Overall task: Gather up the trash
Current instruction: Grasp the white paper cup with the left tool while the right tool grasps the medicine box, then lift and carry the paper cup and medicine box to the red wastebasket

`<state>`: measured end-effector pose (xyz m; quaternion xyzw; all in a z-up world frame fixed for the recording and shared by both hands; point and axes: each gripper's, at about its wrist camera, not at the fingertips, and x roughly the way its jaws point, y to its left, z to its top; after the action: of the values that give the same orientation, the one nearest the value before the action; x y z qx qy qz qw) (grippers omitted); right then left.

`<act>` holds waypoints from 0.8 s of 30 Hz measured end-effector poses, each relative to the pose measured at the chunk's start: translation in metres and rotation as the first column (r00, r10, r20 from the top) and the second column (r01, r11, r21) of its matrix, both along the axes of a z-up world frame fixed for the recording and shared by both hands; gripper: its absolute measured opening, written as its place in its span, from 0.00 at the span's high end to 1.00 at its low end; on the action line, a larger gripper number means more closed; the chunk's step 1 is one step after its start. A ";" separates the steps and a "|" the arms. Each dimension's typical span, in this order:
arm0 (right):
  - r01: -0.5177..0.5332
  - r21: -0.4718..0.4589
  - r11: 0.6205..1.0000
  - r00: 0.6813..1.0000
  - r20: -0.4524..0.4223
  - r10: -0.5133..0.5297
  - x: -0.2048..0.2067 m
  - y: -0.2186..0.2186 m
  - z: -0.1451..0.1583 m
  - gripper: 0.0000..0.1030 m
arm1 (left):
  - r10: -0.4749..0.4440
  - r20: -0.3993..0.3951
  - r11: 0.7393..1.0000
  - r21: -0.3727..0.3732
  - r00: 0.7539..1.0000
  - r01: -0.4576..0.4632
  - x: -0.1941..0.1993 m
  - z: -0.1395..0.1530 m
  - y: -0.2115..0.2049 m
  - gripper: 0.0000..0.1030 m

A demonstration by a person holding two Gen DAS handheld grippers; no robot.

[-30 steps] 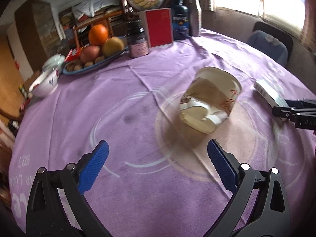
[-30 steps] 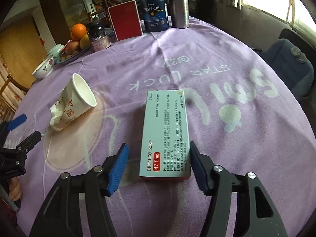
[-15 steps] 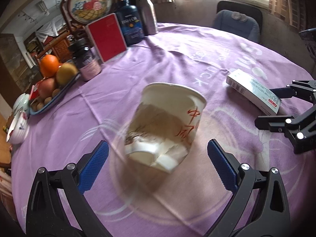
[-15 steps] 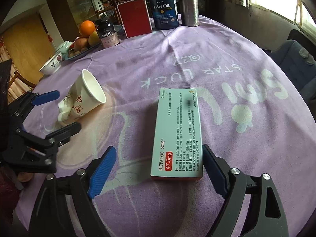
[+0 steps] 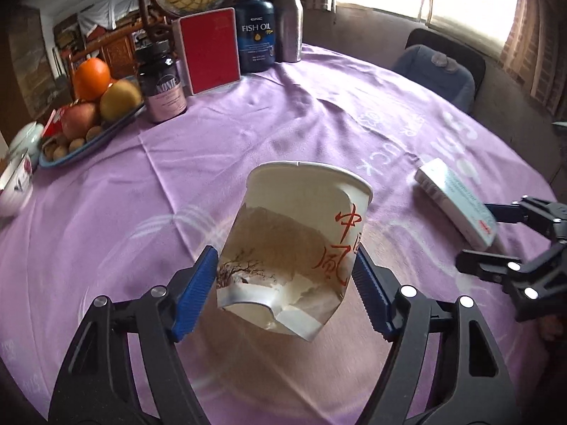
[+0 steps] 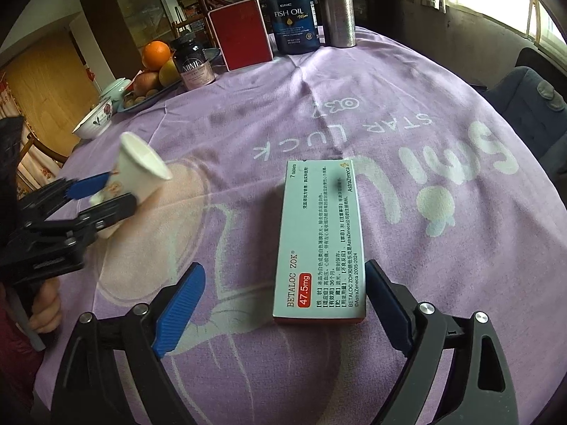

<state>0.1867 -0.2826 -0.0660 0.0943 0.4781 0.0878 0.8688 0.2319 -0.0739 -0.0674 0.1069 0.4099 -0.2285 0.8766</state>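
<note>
Crumpled paper cup [image 5: 294,248] lies on the purple tablecloth [image 5: 248,134] as the left gripper [image 5: 283,283] closes in, apparently just touching it. Right gripper [image 6: 283,304], newly widened, straddles the medicine box [image 6: 320,241] ungripped.

We are tilting our left gripper [image 5: 285,283] downward at lower centre, its jaws just closing in; our right gripper [image 6: 285,304] is gaping wide (a hand [image 6: 46,306] lower left).
</note>
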 end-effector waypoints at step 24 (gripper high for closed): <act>0.097 0.003 0.995 0.995 0.010 -0.097 -0.003 -0.013 0.001 0.21 | 0.089 0.029 0.995 0.037 0.996 -0.090 -0.072 0.005 0.040 0.28</act>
<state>0.1840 -0.2959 -0.0653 0.1181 0.4685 0.0464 0.8743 0.1598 -0.0339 -0.0626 0.1084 0.4067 -0.1795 0.8892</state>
